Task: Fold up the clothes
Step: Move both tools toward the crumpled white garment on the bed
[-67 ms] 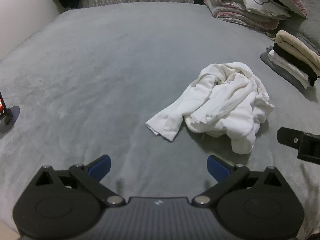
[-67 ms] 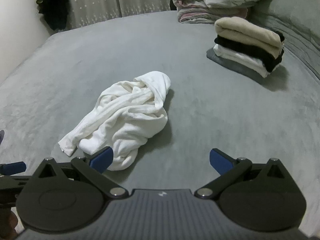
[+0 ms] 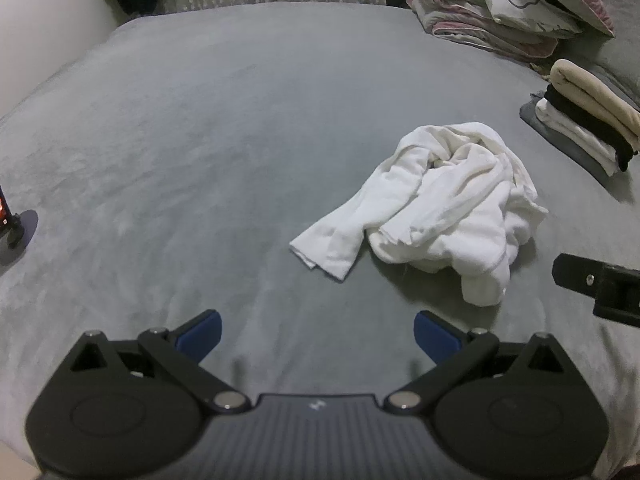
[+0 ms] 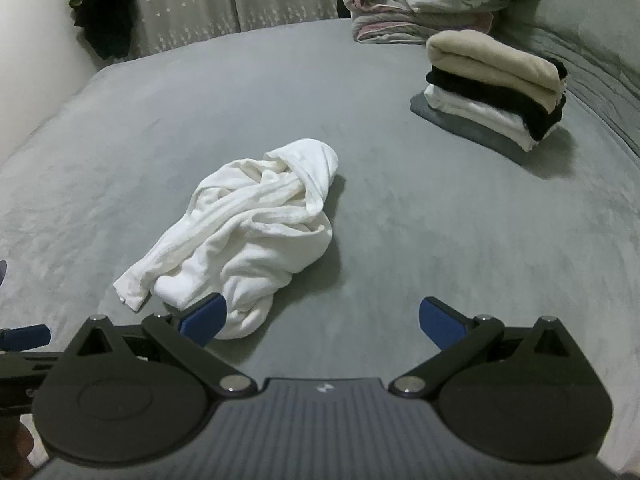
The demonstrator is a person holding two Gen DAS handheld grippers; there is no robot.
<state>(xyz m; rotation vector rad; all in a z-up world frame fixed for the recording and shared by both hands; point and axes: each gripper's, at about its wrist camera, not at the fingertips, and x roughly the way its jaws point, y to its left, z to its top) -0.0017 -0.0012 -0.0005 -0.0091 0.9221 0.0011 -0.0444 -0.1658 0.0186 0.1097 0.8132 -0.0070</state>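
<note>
both tongs, left tongs (image 3: 318, 330) and right tongs (image 4: 322, 316), are held wide open and empty above the bed (image 3: 200, 140), near the crumpled white garment (image 4: 248, 232).

Both hand-held tools look alike. The left gripper (image 3: 318, 332) has a ribbed dark grey body with a small white mark at its centre, two round black discs either side, black linkage arms pinned by silver screws, and blue pads on its fingers (image 3: 200, 334). The right gripper (image 4: 322, 320) matches it.
</note>
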